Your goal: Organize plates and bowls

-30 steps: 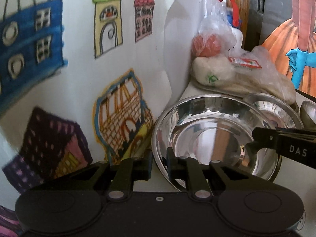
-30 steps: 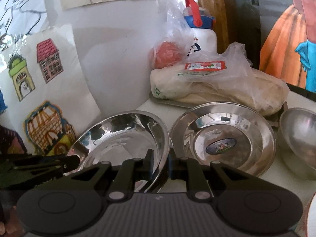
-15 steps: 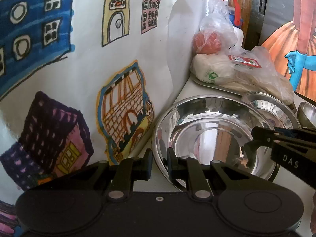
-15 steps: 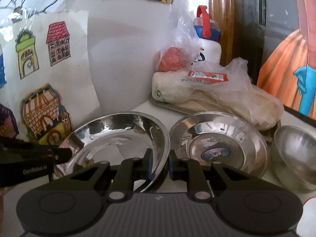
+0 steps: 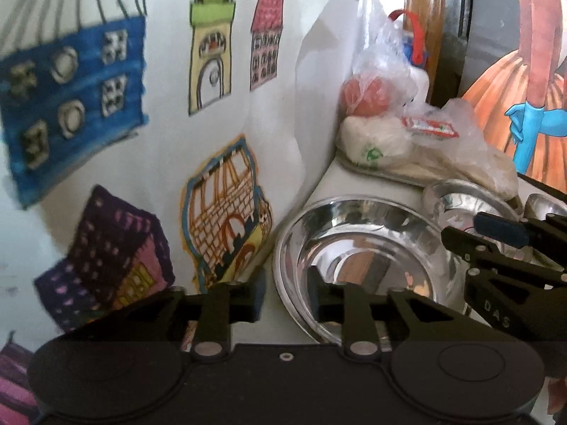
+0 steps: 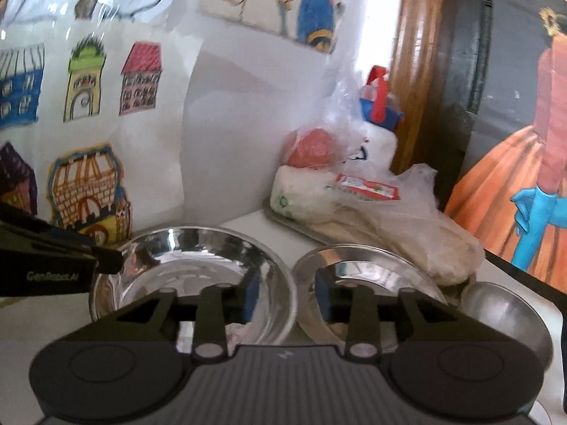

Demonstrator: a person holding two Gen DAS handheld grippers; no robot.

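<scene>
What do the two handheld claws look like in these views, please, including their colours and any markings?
Both are matte black plastic with two rounded housings, paired linkage arms, silver pivot screws and blue pads on the fingertips. The left claw carries white "GenRobot.AI" lettering on its side; the right claw shows "DAS" and a ribbed grey top.

We appear to be in a home: children's drawings of houses (image 5: 216, 53) cover the wall, bagged food (image 6: 358, 209) and a water bottle (image 6: 381, 124) sit on a white counter (image 6: 255, 223) with steel bowls (image 5: 361, 255).
</scene>
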